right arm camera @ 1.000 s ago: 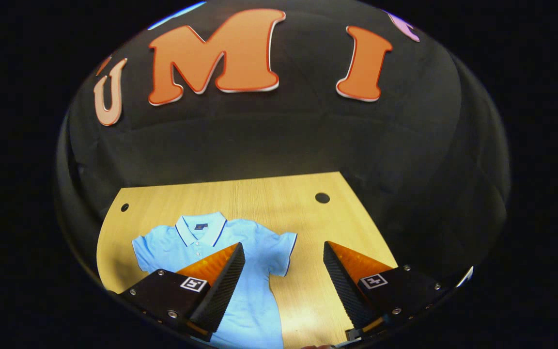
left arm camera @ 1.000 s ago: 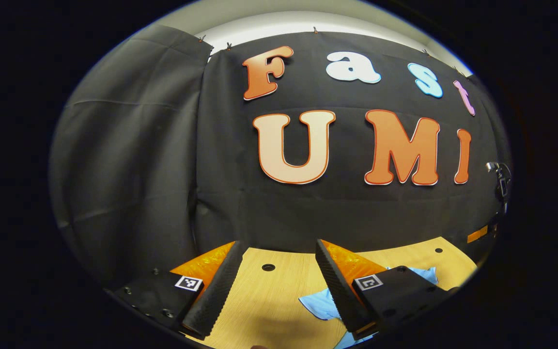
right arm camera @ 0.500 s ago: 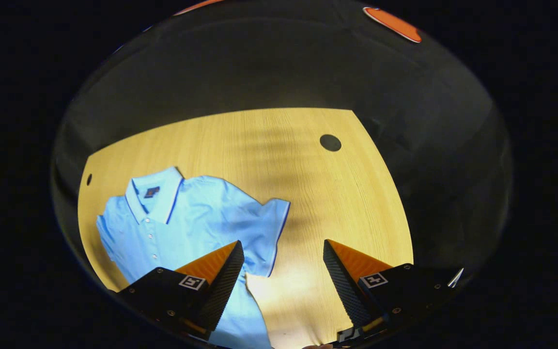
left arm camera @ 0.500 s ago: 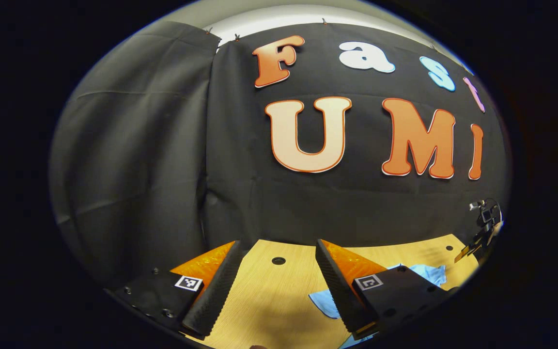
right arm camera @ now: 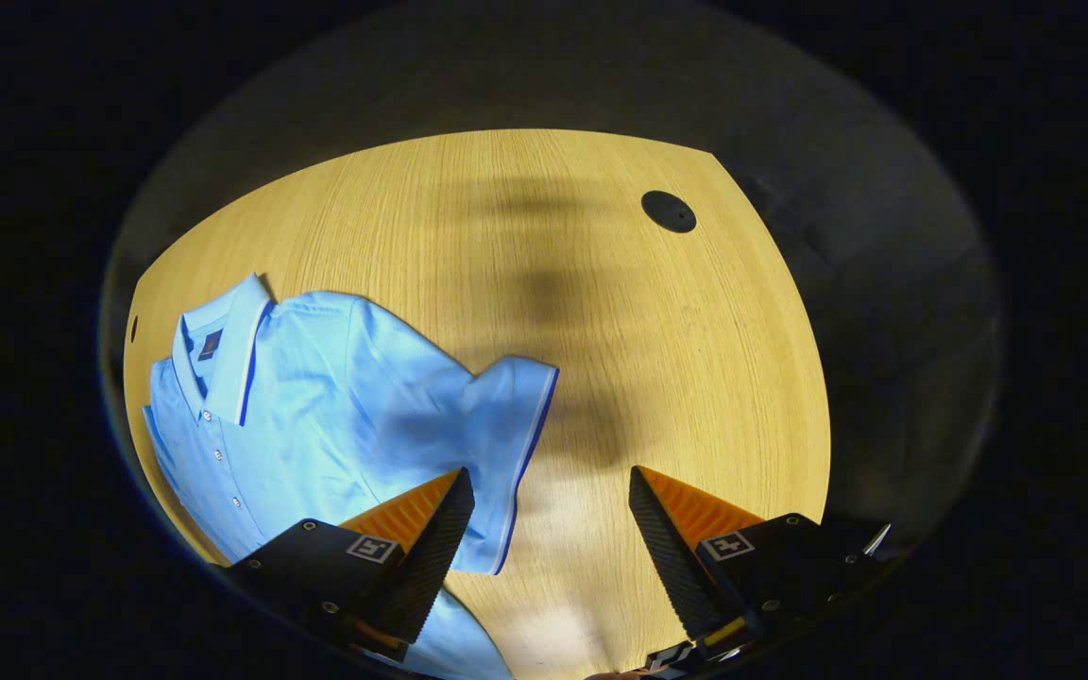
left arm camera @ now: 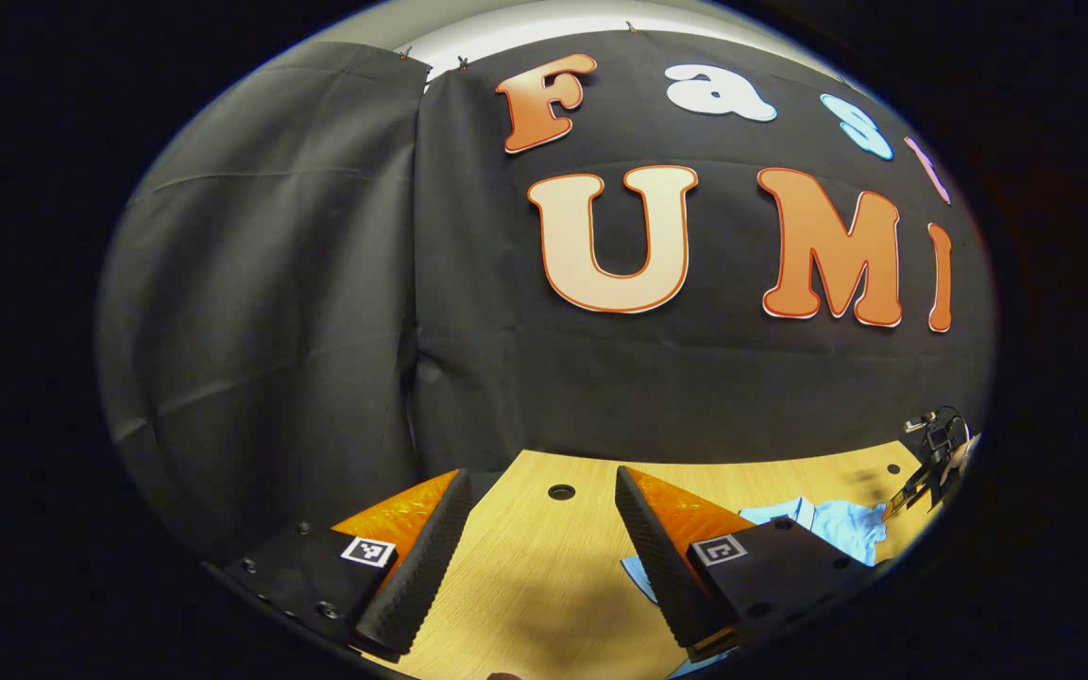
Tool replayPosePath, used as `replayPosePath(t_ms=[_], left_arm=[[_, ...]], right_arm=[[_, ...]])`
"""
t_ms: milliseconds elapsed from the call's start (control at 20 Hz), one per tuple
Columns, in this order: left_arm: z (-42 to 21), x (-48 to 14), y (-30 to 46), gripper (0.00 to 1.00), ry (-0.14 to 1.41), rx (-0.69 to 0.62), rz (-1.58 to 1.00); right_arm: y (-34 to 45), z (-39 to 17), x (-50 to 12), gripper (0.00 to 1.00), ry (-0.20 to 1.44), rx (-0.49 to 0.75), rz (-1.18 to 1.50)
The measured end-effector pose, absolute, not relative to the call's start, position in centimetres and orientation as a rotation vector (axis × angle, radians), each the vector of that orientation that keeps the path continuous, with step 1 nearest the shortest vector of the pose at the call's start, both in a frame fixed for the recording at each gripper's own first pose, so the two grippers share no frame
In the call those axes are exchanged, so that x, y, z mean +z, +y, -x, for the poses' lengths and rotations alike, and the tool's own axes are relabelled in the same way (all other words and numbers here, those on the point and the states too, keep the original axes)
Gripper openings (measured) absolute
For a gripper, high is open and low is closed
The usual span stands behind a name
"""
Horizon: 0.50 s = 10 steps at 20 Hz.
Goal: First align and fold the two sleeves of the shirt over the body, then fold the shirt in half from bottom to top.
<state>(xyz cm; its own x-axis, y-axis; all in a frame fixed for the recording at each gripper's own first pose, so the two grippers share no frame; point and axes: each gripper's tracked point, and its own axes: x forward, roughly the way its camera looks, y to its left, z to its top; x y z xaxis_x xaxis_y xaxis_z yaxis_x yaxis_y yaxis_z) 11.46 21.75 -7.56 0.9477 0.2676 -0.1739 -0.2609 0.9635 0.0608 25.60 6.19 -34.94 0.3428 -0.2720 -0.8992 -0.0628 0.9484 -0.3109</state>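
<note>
A light blue polo shirt (right arm camera: pixel 317 397) lies flat on the wooden table (right arm camera: pixel 657 340), collar toward the far left in the right gripper view. Its short sleeve (right arm camera: pixel 506 425) with a dark blue hem sticks out just ahead of my right gripper (right arm camera: pixel 549 524), which hangs open above the table; its left finger is over the sleeve's hem. In the left gripper view my left gripper (left arm camera: pixel 539 529) is open over bare wood, and part of the shirt (left arm camera: pixel 837 519) peeks out behind its right finger. The other gripper (left arm camera: pixel 931 453) shows small at the far right.
The table has round holes (right arm camera: pixel 669 211) near its back corners, another hole (left arm camera: pixel 561 492) lying ahead of my left gripper. The black cloth wall (left arm camera: pixel 317 312) closes in the table at the back and sides.
My right gripper has tipped down and moved closer to the shirt, so the sleeve now sits right at its fingers. My left gripper's view has shifted slightly, with the shirt sliding rightward in it.
</note>
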Motion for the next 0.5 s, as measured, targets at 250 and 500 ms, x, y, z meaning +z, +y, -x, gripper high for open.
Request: replayPosePath(t_ms=[250, 500], left_arm=[[-11.1, -8.0, 21.5, 0.98, 0.199, 0.271, -0.037], [-11.0, -8.0, 21.2, 0.97, 0.199, 0.275, -0.038]], right_arm=[[6.0, -25.4, -35.8, 1.00, 1.233, -0.143, 0.355], [6.6, -25.1, -36.4, 0.98, 1.249, -0.120, 0.340]])
